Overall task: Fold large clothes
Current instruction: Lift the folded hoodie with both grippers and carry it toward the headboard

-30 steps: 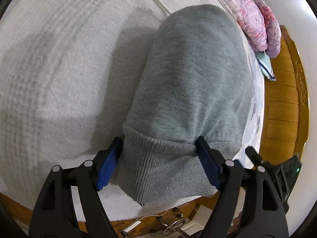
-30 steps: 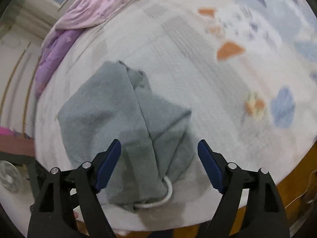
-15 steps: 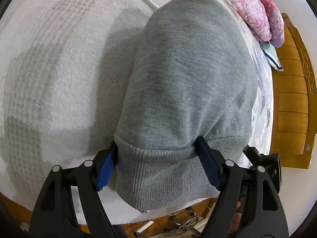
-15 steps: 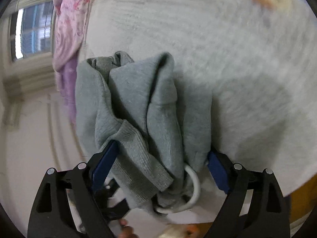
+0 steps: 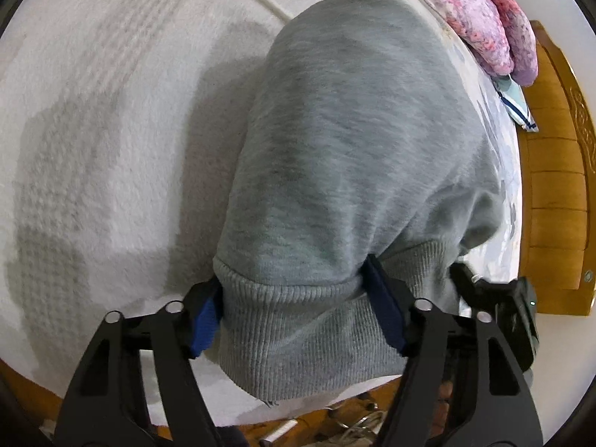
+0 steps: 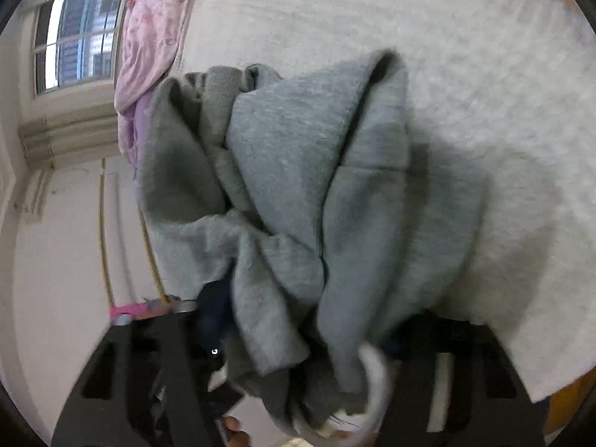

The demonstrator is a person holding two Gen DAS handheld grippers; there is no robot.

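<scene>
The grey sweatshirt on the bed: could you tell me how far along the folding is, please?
Little looks done: the grey sweatshirt is bunched, not flat, on the white blanket. In hand: the left hand-held gripper has just closed on its ribbed hem, and the right hand-held gripper has just closed around a bunched end. Left: spreading it and every fold.

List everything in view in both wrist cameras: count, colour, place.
sweatshirt: one, grey, on the bed, ribbed hem nearest the left camera
drawstring: one, white, looped at the bunched end
blanket: one, white, fuzzy, covering the bed
quilt: one, pink and purple, heaped at the far edge
bed frame: one, brown wood, beside the mattress
window: one, in the wall behind the quilt
left gripper: black, blue fingers pinching the hem, jaws just closing
right gripper: black, blurred, closing on bunched fabric
</scene>
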